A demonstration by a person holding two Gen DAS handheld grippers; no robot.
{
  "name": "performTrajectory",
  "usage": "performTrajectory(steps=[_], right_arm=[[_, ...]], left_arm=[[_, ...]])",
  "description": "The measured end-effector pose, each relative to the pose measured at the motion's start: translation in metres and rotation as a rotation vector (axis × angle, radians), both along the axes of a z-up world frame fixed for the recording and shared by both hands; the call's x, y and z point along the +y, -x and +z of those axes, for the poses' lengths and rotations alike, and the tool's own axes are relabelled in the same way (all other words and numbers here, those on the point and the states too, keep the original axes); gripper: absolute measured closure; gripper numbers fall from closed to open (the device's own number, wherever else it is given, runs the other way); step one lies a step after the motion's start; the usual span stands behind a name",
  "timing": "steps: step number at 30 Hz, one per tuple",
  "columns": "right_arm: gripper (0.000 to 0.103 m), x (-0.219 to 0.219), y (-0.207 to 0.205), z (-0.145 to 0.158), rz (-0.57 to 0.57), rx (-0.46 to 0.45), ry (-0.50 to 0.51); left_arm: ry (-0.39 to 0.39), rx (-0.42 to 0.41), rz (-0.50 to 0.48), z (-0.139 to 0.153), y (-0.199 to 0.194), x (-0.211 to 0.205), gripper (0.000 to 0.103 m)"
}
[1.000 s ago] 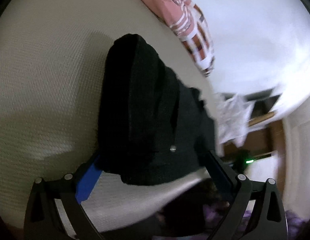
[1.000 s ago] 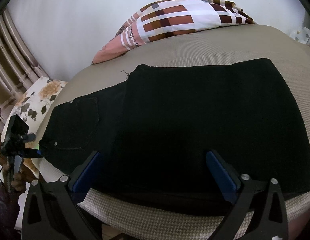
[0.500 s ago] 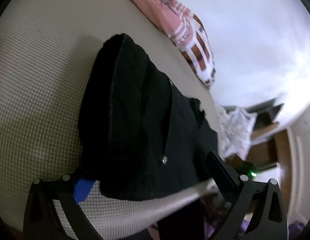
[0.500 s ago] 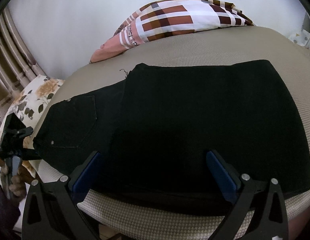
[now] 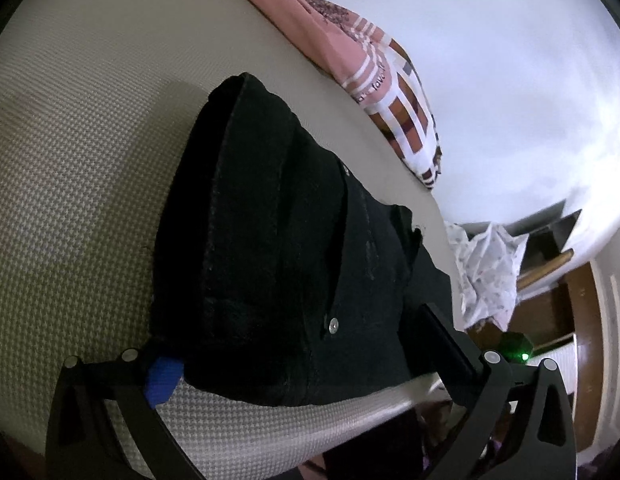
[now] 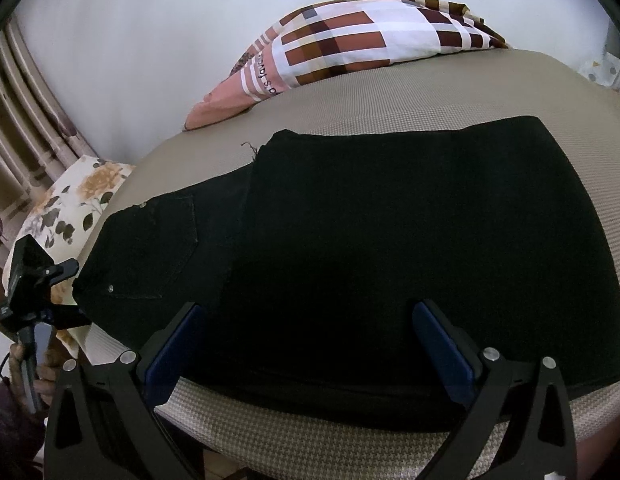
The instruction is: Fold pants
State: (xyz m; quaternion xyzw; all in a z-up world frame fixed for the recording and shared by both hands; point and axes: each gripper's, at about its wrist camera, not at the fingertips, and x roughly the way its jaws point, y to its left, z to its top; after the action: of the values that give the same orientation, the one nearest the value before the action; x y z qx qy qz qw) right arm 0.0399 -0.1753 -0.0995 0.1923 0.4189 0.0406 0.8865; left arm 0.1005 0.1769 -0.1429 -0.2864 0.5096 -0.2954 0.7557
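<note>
Black pants [image 6: 389, 240] lie on the bed, legs folded over to the right and the waist end with a back pocket [image 6: 150, 252] to the left. My right gripper [image 6: 308, 344] hangs open over the near edge of the folded part, pads off the cloth. My left gripper [image 5: 298, 352] is at the waist end with its jaws opening. The waist [image 5: 270, 260] lies between its fingers, and the blue left pad [image 5: 162, 376] is half hidden under the cloth edge. In the right wrist view the left gripper [image 6: 66, 292] sits wide at the waist corner, held by a hand.
A checked pillow [image 6: 349, 44] lies at the back of the beige mattress [image 6: 429, 96], against the white wall. A floral pillow [image 6: 70, 208] is beside the bed at the left. Past the bed's far end are a white patterned bag [image 5: 489, 268] and wooden furniture [image 5: 549, 304].
The left wrist view has swung, so the waist end now fills more of the space between the left fingers, which stand a little wider. The right gripper and the folded pants have not moved.
</note>
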Motion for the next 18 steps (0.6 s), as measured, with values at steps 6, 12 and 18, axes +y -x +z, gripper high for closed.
performTrajectory(steps=[6, 12, 18], right_arm=[[0.0, 0.0, 0.0, 0.0, 0.0, 0.0, 0.003], [0.0, 0.0, 0.0, 0.0, -0.001, -0.001, 0.005], [0.0, -0.001, -0.001, 0.0, 0.001, -0.001, 0.003]], left_arm=[[0.007, 0.024, 0.039, -0.001, -0.002, 0.002, 0.004], [-0.005, 0.07, 0.159, -0.015, 0.002, 0.025, 0.071], [-0.256, -0.087, 0.126, 0.022, 0.013, -0.005, 0.072]])
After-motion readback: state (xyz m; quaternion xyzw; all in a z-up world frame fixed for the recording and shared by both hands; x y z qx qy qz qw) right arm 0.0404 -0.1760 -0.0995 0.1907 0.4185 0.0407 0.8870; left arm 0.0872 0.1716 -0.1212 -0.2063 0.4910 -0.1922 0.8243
